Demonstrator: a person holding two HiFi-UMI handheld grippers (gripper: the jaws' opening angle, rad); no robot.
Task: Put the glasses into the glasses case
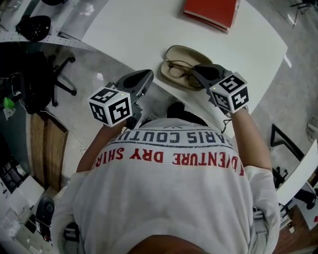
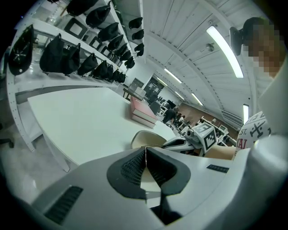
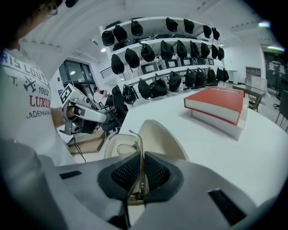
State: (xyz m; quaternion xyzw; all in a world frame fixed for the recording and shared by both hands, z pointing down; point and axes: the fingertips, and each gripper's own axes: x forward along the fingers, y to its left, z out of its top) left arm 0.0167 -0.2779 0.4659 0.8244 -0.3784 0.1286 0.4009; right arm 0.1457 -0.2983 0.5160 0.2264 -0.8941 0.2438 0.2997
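Note:
An open beige glasses case (image 1: 185, 52) lies near the front edge of the white table (image 1: 139, 30). Thin-framed glasses (image 1: 178, 71) rest in it. My right gripper (image 1: 197, 70) is at the case's right end, shut on a temple of the glasses (image 3: 140, 152); the wire runs straight between its pads, with a lens (image 3: 120, 146) and the case (image 3: 159, 137) just beyond. My left gripper (image 1: 147, 75) hovers left of the case, past the table's edge, apart from it. Its pads (image 2: 135, 164) are pressed together with nothing showing between them.
A red book on a white one (image 1: 211, 12) lies at the far side of the table. A black office chair (image 1: 52, 82) stands on the floor at the left. Shelves of black helmets (image 3: 166, 49) line the wall.

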